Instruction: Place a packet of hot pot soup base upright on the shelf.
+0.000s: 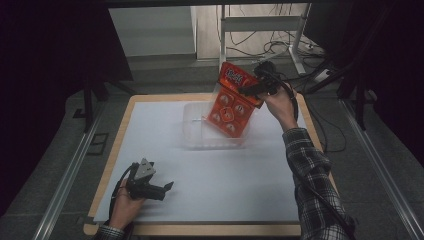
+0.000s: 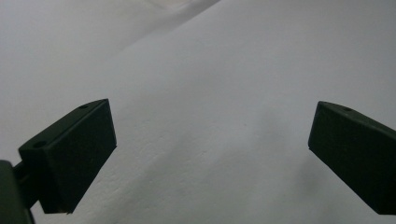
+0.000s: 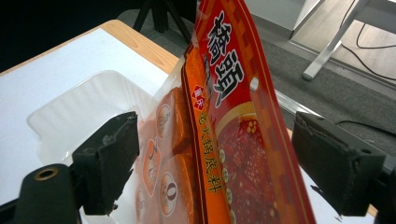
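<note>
Red and orange plastic marks the packet (image 1: 231, 97), a flat pouch printed with large white characters along its red top band and holding small round-labelled portions behind a clear lower panel; in the high view it stands tilted over the clear plastic tray (image 1: 192, 131), its lower end down inside the tray and its top leaning up toward the far right; the tray sits on the white sheet (image 1: 225, 185) that covers the wooden table (image 1: 116, 140), toward the far middle of it. The right gripper (image 1: 250, 90) is at the packet's upper end, held by a hand (image 1: 280, 106) in a plaid sleeve; in the right gripper view (image 3: 215, 158) the packet runs edge-on up between the two black jaws, which stand wide, with a clear gap between each pad and the packet, so the grip is released and the pads do not press on it; the tray shows behind the left jaw in that view. The left gripper (image 1: 169, 186) rests low over the near left part of the sheet, well apart from the tray; in the left gripper view (image 2: 210, 154) its jaws are spread wide over bare white paper with nothing between them.
</note>
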Action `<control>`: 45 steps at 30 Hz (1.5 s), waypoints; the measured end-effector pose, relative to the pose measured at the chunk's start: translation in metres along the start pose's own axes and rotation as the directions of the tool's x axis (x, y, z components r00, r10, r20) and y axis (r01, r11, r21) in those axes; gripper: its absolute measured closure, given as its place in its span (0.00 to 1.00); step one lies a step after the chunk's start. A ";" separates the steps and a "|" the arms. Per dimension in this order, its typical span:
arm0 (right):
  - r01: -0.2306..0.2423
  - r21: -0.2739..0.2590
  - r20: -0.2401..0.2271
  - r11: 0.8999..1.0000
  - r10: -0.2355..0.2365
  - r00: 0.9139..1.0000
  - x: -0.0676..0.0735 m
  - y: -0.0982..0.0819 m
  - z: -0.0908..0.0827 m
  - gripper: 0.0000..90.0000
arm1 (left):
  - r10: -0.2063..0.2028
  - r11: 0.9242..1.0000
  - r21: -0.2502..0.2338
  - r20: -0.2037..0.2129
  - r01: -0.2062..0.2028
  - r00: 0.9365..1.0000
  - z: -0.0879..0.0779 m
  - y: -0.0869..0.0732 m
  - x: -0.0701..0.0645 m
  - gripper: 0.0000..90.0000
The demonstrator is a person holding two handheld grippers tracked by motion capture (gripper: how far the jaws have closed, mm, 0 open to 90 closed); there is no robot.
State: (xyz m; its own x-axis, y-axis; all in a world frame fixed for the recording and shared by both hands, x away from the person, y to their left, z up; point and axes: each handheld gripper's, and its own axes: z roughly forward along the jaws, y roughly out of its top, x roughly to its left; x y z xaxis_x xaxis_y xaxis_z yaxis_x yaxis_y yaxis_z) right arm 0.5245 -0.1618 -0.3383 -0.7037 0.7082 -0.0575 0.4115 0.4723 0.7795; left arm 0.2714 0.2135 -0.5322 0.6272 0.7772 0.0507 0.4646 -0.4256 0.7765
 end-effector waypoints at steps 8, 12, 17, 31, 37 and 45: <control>0.000 -0.009 -0.001 1.000 0.000 1.000 0.000 0.000 -0.011 0.17 | 0.001 1.000 0.003 0.000 -0.001 1.000 0.000 0.000 0.000 0.01; -0.005 -0.023 -0.002 1.000 0.005 1.000 0.000 -0.001 -0.018 0.17 | 0.001 1.000 0.003 0.000 -0.001 1.000 0.000 0.000 0.000 0.01; -0.001 -0.026 -0.003 1.000 0.001 1.000 0.000 -0.003 -0.024 0.18 | 0.001 1.000 0.003 -0.001 -0.001 1.000 0.000 0.000 0.000 0.01; -0.014 -0.027 0.000 1.000 0.014 1.000 0.001 -0.017 -0.038 0.16 | 0.001 1.000 0.005 -0.003 -0.001 1.000 0.000 0.000 0.000 0.01; -0.018 -0.037 -0.015 0.999 0.018 1.000 0.004 -0.025 -0.044 0.14 | 0.000 1.000 0.001 -0.005 0.000 1.000 0.000 0.000 0.000 0.01; -0.029 -0.046 -0.036 0.998 0.028 0.999 0.009 -0.035 -0.050 0.12 | -0.011 1.000 -0.023 0.019 0.012 1.000 -0.002 0.001 0.000 0.01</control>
State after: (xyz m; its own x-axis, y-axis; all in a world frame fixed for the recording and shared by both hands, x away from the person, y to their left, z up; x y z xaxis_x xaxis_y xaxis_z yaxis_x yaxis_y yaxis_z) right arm 0.4749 -0.1983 -0.3353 -0.7125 0.7015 -0.0132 0.4048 0.4263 0.8089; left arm 0.2707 0.2144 -0.5298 0.6339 0.7729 0.0299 0.4576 -0.4059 0.7911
